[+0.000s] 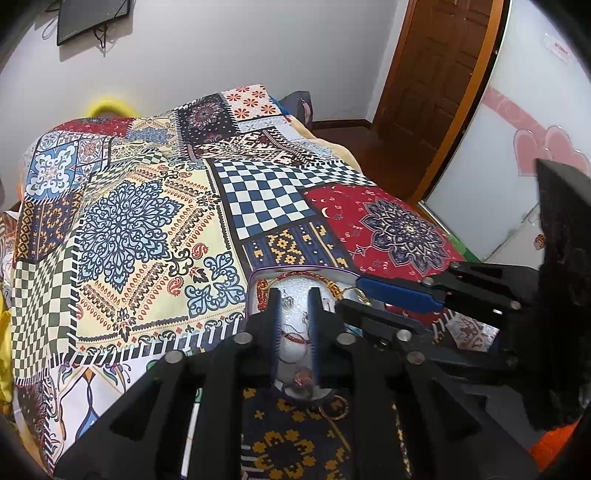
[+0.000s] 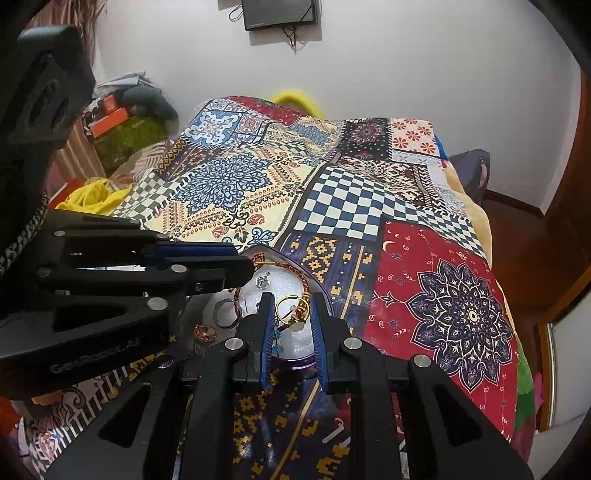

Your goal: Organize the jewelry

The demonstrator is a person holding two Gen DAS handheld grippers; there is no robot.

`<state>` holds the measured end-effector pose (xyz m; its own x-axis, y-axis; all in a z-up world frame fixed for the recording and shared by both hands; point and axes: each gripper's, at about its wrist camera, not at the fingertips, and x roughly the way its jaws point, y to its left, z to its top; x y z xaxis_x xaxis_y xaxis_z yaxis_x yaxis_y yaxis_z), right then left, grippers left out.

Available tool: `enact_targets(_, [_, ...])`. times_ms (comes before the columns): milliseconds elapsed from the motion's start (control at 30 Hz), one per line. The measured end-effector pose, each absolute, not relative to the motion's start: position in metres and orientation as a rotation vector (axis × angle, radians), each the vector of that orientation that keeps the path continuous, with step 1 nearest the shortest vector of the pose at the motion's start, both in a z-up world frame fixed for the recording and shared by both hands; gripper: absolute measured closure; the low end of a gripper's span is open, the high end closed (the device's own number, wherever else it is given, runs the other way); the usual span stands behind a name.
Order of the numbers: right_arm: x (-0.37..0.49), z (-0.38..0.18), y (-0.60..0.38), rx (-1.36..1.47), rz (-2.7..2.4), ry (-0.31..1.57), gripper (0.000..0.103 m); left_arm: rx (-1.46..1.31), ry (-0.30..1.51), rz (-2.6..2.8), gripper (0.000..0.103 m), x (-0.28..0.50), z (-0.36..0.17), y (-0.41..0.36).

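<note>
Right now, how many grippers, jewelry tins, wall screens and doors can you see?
Grippers: 2, left gripper and right gripper
Jewelry tin: 1
Wall screen: 1
Door: 1
Total: 5

White wall [image 2: 406, 66], wooden door [image 1: 436, 62], patchwork bedspread [image 1: 155, 221]

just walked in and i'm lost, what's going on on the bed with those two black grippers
A person is sorting jewelry with a handheld gripper in each hand. Both hang over a small round tray with a white lining, set on a patchwork bedspread. The tray holds a red beaded bracelet, a gold ring and an earring. The left gripper and right gripper stand slightly open, gripping nothing, so no piece is lifted yet.
</note>
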<state>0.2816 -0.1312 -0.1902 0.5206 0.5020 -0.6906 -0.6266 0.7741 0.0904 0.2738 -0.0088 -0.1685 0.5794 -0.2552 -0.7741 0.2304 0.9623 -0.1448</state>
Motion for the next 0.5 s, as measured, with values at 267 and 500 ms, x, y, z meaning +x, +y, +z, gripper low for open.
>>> enact_targets(267, [0.289, -0.190, -0.134, -0.143, 0.668, 0.821, 0.078, -0.026, 0.864, -0.263, 0.077, 0.257, -0.146, 0.000])
enact_targets(500, [0.278, -0.173, -0.139, -0.142, 0.661, 0.782, 0.072, -0.005, 0.826, -0.235, 0.069, 0.236, -0.129, 0.005])
